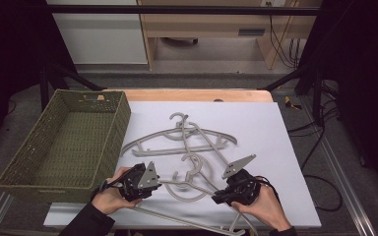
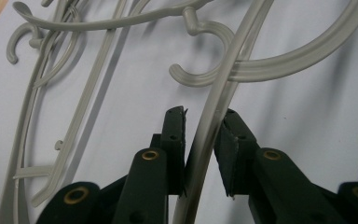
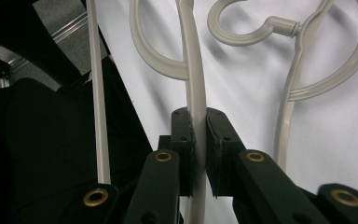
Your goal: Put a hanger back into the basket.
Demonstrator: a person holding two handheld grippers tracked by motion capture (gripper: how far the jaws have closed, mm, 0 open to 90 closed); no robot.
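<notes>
Hangers: 0 lie in the wicker basket. Right gripper clamps the nearest grey hanger; left gripper's jaws straddle its arm, apart.

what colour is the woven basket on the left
Olive green, woven all over; the basket shows best in the high view.

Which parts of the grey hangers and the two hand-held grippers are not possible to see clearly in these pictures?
- High view: the near hanger runs off the bottom edge, so its lower bar is cut.
- High view: the left hand-held gripper has its jaw tips too small to judge.
- Left gripper view: the pads' contact with the hanger arm is unclear.
- Right gripper view: a dark sleeve hides the table's left part.
</notes>
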